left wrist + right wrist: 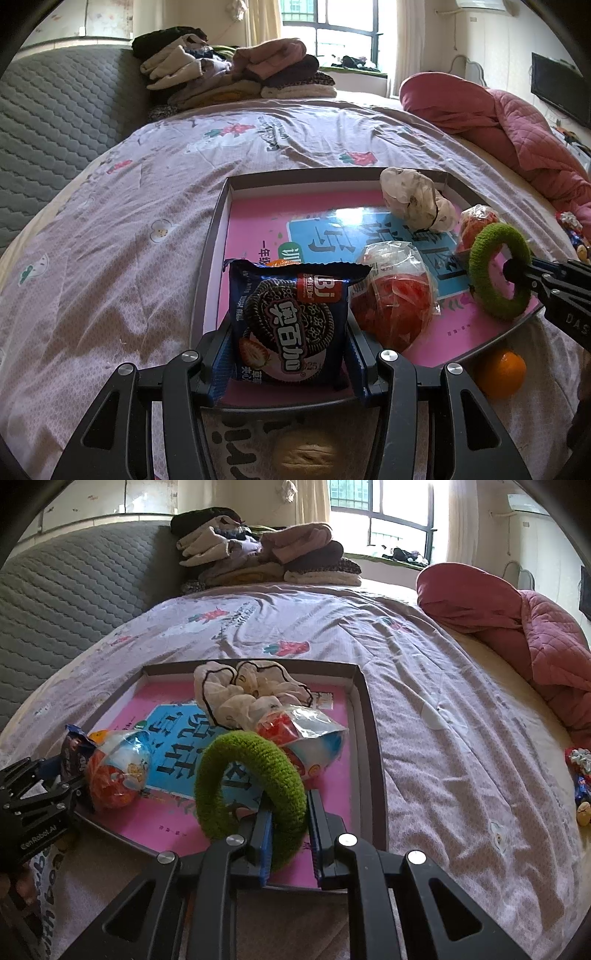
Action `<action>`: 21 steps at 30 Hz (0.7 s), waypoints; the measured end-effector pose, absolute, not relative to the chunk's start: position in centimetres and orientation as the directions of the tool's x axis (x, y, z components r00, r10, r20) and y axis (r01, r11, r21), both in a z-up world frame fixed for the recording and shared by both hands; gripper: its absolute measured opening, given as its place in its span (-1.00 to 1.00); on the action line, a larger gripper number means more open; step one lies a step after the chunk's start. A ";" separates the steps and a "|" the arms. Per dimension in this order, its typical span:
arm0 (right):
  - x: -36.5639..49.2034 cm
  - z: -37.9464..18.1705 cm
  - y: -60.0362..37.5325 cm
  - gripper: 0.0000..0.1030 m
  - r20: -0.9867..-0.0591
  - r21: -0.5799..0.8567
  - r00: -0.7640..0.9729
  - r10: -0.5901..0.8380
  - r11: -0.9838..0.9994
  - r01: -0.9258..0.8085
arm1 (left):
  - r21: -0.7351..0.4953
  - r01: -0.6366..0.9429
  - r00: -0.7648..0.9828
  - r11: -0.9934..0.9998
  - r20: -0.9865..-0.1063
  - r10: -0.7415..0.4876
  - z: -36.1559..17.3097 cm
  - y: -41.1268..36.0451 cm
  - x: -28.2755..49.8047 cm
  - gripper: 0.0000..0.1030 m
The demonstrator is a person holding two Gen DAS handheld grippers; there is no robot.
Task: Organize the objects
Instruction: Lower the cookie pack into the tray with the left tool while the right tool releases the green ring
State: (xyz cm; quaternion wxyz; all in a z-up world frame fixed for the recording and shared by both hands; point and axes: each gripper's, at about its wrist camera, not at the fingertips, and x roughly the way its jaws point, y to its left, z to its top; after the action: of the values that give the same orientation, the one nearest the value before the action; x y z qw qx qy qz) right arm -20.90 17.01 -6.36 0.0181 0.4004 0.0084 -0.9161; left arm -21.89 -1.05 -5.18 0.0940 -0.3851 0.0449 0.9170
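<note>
Noting left tool (290,354) clamped on cookie packet (290,317) above box tray (216,236) on bed; right tool (290,834) pinching green ring (251,782). We judge risk: ring slipping, packet toppling onto wrapped snacks (397,295).

The right gripper (290,834) pinches a green ring (251,786) and holds it up on its edge over a box (371,731) with a pink bottom. Just past the ring lie a snack bag (306,731) and a cream scrunchie (243,694). To its left, the left gripper (55,779) holds a dark packet (74,746) beside a round orange snack (118,771).
</note>
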 end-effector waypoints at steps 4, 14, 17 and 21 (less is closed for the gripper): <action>-20.9 -6.3 17.1 -0.63 -0.737 0.001 -0.675 -0.026 -0.999 0.037 | 0.017 -0.208 -0.688 -0.978 -0.713 0.134 -5.2 -1.0 -21.9 0.03; -20.7 -6.0 17.3 -0.18 -0.739 -0.007 -0.674 -0.007 -1.000 0.018 | 0.014 -0.209 -0.683 -0.978 -0.717 0.136 -5.3 -1.1 -22.0 0.07; -20.7 -5.9 17.4 -0.15 -0.740 -0.006 -0.673 -0.005 -1.000 0.014 | 0.009 -0.210 -0.681 -0.978 -0.719 0.140 -5.3 -1.2 -22.0 0.07; -20.5 -5.6 17.6 -0.11 -0.733 0.005 -0.680 -0.014 -1.000 0.016 | -0.003 -0.211 -0.673 -0.977 -0.725 0.148 -5.2 -1.3 -22.1 0.07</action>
State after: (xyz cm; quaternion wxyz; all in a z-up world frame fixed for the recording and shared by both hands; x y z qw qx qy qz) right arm -20.50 17.59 -5.56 0.0083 0.4001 0.0008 -0.9164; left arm -22.09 -1.30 -5.21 0.0983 -0.3922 0.0406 0.9137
